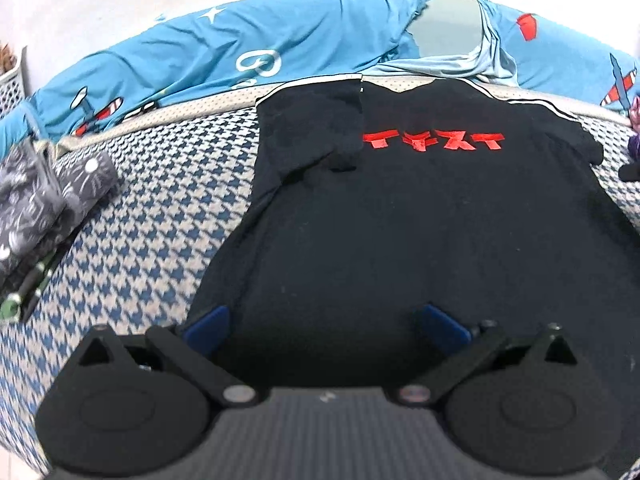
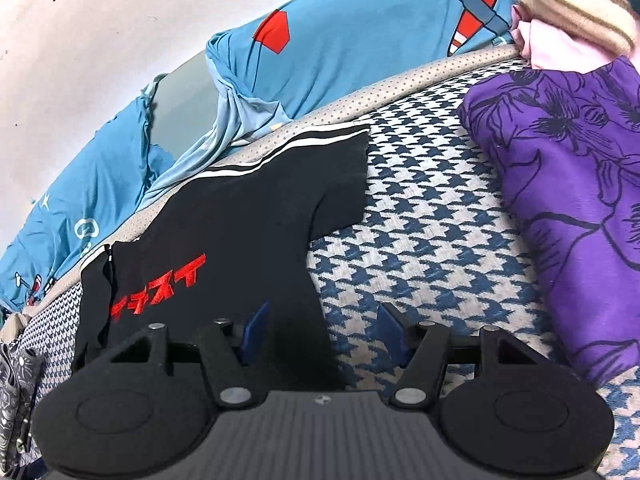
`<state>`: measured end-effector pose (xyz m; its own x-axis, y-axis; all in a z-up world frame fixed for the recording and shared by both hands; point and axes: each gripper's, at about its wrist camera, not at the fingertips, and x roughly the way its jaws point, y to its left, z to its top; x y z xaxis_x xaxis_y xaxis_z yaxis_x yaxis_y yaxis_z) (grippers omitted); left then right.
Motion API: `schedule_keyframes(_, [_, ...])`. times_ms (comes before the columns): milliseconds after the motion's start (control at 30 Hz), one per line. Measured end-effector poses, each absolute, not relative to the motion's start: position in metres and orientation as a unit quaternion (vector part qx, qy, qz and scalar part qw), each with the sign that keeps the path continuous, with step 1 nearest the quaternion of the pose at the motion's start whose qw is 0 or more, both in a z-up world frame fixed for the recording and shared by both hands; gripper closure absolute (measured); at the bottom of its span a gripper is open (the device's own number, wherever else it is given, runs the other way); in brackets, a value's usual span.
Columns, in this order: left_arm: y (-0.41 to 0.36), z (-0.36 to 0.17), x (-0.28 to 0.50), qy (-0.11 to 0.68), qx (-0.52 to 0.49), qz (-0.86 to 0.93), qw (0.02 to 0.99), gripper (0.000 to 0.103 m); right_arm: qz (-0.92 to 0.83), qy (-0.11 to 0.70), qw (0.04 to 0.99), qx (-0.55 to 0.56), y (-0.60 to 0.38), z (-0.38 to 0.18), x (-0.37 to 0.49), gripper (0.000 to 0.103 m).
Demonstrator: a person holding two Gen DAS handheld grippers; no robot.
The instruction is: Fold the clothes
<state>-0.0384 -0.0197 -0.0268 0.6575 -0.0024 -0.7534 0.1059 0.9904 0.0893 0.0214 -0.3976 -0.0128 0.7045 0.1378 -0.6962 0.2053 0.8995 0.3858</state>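
A: Where is the shirt (image 1: 400,220) being kept?

B: It is being laid flat on the bed (image 1: 152,220), its collar end lying against the far edge, beside the blue sheet (image 1: 240,48). One sleeve is already being shown folded inward; the other sleeve (image 2: 340,184) is being left spread toward the purple cloth (image 2: 568,200).

A: How are the tongs being held?

B: The left tongs (image 1: 324,320) are being held spread wide above the shirt's near part, nothing being pinched. The right tongs (image 2: 320,332) are also being held spread, the shirt's side edge lying between the pads, one pad over black fabric, the other over the houndstooth cover; nothing is being gripped yet.

A: What is being risked?

B: Probably only the top layer is being caught if the pads are closed too high, so the fold would be dragged crooked. The bed cover could be pinched along with the hem. The folded sleeve could be pulled open by a tug.

A: Is any writing being shown?

B: Red characters (image 1: 432,140) are being shown across the chest, seemingly Japanese, upside down; they cannot be read with confidence. White letters on the sheet are being cut off.
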Motion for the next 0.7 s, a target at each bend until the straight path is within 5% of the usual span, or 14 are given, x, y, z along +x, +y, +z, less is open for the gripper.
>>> schedule_keyframes(700, [0.008, -0.021, 0.023, 0.418, 0.034, -0.027, 0.908, 0.0, -0.049, 0.37, 0.885, 0.279, -0.417, -0.029, 0.045, 0.044])
